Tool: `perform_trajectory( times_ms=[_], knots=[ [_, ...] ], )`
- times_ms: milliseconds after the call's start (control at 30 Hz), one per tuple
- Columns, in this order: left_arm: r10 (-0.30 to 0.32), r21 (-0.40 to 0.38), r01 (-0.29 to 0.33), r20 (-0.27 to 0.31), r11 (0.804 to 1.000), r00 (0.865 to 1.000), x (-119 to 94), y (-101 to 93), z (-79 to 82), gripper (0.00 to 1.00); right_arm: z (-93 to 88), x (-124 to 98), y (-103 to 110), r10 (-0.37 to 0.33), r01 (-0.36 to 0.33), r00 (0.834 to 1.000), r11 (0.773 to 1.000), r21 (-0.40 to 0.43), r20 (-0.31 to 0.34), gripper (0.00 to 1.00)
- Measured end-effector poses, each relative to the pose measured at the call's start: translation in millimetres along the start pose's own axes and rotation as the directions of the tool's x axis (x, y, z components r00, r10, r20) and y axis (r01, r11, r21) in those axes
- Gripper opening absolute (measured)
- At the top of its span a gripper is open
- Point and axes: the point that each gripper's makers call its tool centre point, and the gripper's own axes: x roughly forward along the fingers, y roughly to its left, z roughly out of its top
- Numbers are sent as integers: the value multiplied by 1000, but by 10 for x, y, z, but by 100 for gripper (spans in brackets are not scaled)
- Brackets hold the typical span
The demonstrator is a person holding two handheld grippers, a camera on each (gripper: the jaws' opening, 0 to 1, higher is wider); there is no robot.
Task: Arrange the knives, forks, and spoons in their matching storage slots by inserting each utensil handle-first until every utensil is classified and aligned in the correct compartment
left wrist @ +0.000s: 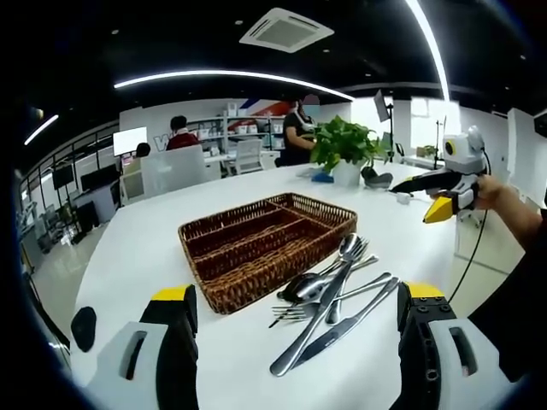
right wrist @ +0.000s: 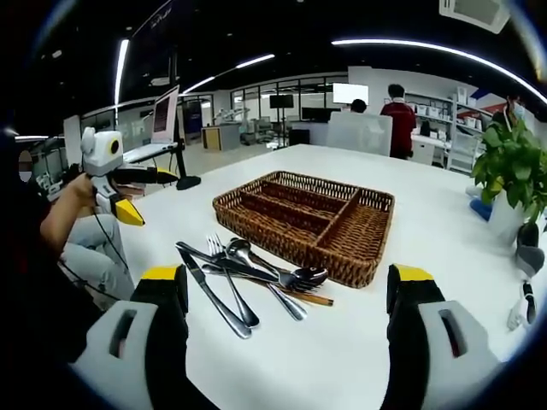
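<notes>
1. The wicker tray (left wrist: 256,243) sat near the middle of the white desk (left wrist: 154,248), every slot bare as far as could be seen; no utensil had been sorted.
2. The knives, forks and spoons lay in one heap (left wrist: 333,290) just beside the tray's right-hand side in the left gripper view.
3. The left gripper (left wrist: 295,337) was spread wide, holding nothing; the right gripper (right wrist: 286,312) was likewise parted and empty.
4. A potted plant (left wrist: 344,145) stood toward the desk's far edge, with an open office behind.
</notes>
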Motion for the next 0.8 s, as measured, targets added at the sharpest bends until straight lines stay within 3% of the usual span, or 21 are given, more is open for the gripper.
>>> perform_trajectory(
  times_ms=[800],
  knots=[
    [-9, 1, 9, -6, 1000, 1000, 22, -28, -10, 99, -18, -15, -18, -4, 4, 1000, 1000, -2, -5, 100]
  ],
)
